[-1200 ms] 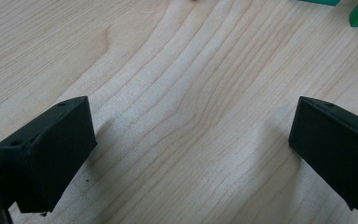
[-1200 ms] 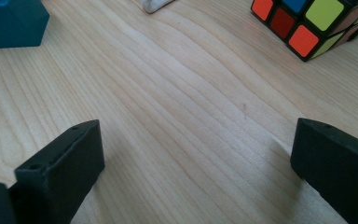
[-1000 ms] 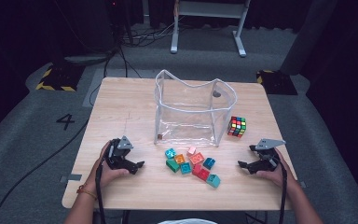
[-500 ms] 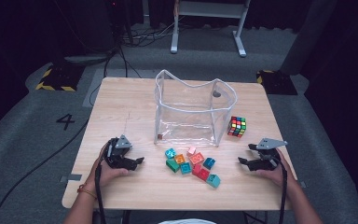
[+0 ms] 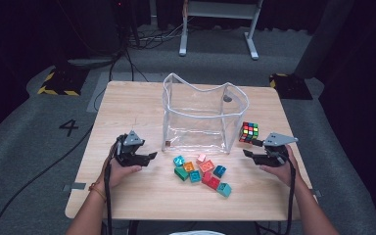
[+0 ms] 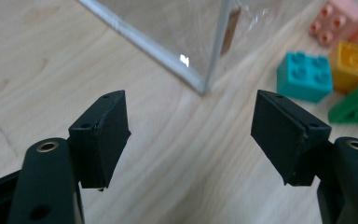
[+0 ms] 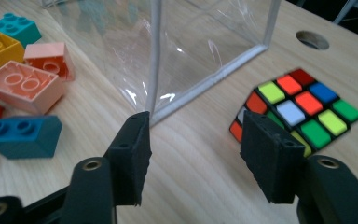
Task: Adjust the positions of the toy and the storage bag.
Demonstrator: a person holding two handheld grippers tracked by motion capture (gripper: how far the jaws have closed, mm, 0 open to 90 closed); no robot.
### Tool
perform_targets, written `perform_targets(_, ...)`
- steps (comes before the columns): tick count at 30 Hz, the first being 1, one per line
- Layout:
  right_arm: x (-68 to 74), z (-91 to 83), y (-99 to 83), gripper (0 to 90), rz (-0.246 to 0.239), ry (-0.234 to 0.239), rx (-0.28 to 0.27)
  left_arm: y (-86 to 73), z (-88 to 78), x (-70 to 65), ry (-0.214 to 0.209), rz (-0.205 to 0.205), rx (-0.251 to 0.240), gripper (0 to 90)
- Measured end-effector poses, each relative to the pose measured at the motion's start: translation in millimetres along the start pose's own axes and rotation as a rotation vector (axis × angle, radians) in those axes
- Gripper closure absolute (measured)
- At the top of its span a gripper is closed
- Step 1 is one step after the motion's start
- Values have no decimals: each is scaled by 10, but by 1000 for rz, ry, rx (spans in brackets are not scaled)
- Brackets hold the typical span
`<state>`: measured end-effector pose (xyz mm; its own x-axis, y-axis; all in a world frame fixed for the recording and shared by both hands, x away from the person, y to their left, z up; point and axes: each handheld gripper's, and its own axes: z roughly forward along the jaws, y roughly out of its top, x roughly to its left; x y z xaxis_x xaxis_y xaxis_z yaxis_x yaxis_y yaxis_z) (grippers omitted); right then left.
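A clear plastic bag stands open at the middle of the wooden table. Several coloured toy blocks lie in a heap in front of it. A Rubik's cube sits to its right. My left gripper hovers left of the heap, open, its jaws just closing with nothing between them. Beyond it lie the bag's corner and a teal block. My right gripper hangs just in front of the cube, open and likewise narrowing on nothing.
A blue block and a pink block lie left of my right gripper's jaws. A round hole is cut in the table behind the cube. Cables and a metal frame stand on the floor beyond the table.
Both grippers have lifted a little off the table, and each pair of jaws has drawn closer together. The blocks, the cube and the bag have not moved.
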<state>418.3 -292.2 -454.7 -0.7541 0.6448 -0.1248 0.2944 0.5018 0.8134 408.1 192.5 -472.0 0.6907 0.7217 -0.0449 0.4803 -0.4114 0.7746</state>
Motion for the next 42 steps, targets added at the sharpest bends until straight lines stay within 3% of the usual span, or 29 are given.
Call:
perform_targets(3, 49, 71, 181, 456, -11, 19, -34, 154, 87, -23, -4, 35, -19, 297)
perform_targets(7, 75, 138, 283, 469, -9, 28, -46, 270, 130, -44, -22, 13, -51, 306)
perform_targets(12, 114, 256, 387, 533, -16, 46, -49, 422, 186, -23, -18, 41, -77, 371)
perform_targets(14, 115, 305, 407, 571, -18, 24, -35, 464, 224, -7, -43, 32, -70, 426)
perform_targets(17, 107, 388, 414, 664, -1, 32, -31, 507, 261, -9, -63, 29, -71, 523)
perform_targets(18, 107, 388, 414, 664, -1, 32, -31, 514, 268, -17, -69, 35, -75, 523)
perform_targets(19, 111, 400, 418, 690, -5, 38, -31, 519, 272, -36, -72, 47, -74, 579)
perform_targets(20, 127, 402, 437, 751, -15, 29, -33, 525, 263, -50, -71, 76, -70, 704)
perform_targets(21, 127, 402, 437, 751, -15, 29, -33, 528, 262, -70, -90, 91, -69, 704)
perform_targets(23, 141, 399, 454, 812, -24, 48, -44, 544, 250, -91, -62, 117, -62, 765)
perform_targets(25, 159, 393, 461, 855, -40, 31, -35, 548, 224, -91, -55, 122, -62, 852)
perform_targets(33, 220, 309, 401, 872, -41, 67, -50, 486, 128, -166, -85, 132, -52, 866)
perform_targets(41, 303, 149, 297, 875, -41, 109, -53, 387, 22, -329, -126, 154, -51, 867)
perform_targets(42, 327, 109, 275, 875, -50, 114, -58, 364, -1, -373, -146, 157, -47, 867)
